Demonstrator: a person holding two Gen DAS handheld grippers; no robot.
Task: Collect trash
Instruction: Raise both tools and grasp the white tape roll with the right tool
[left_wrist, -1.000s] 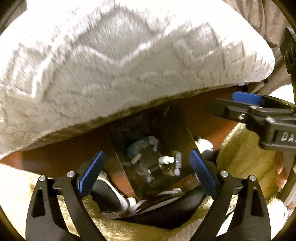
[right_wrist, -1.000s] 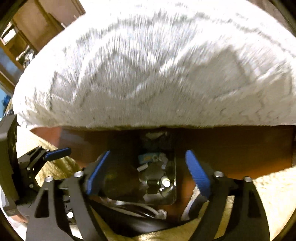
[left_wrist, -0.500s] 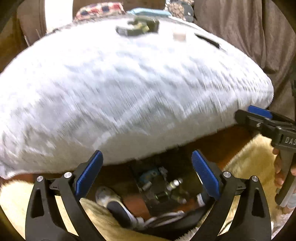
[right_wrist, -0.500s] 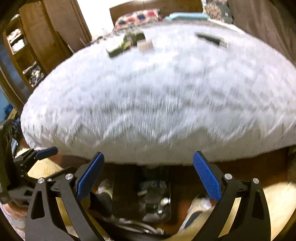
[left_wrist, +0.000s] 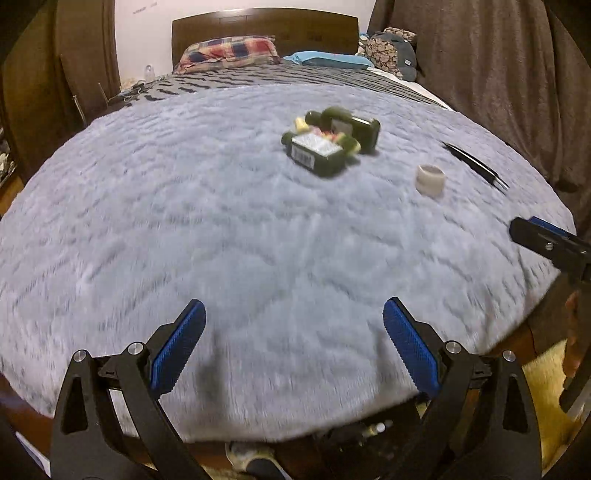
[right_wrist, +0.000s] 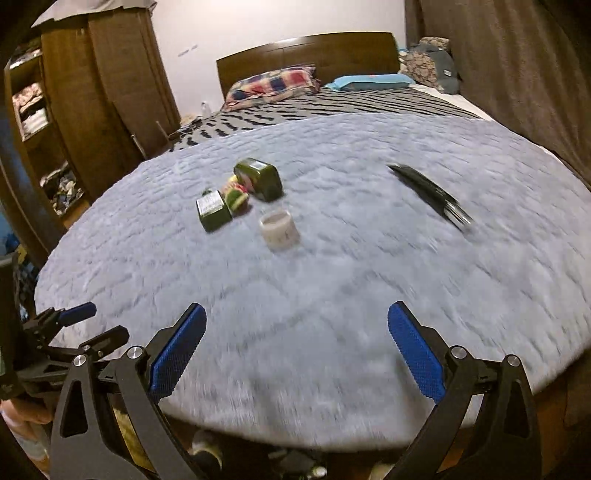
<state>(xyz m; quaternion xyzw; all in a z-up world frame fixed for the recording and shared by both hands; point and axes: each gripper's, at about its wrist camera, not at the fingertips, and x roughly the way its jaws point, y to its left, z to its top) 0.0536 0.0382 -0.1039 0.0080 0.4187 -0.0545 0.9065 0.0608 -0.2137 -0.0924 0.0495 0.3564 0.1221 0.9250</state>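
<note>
Two dark green bottles lie on their sides mid-bed on the fluffy grey blanket, long axes slanting, barcode label too blurred to read. Nearby sit a small white jar and a black comb. My left gripper and right gripper hover spread wide, holding nothing.

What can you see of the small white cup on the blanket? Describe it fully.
The cup is short, round and off-white, plastic or paper by its look, and blurred. It stands upright with its open mouth up on the grey fluffy blanket, alone and touching nothing else. The green bottles lie just beyond it; the black strip lies further right.
</note>
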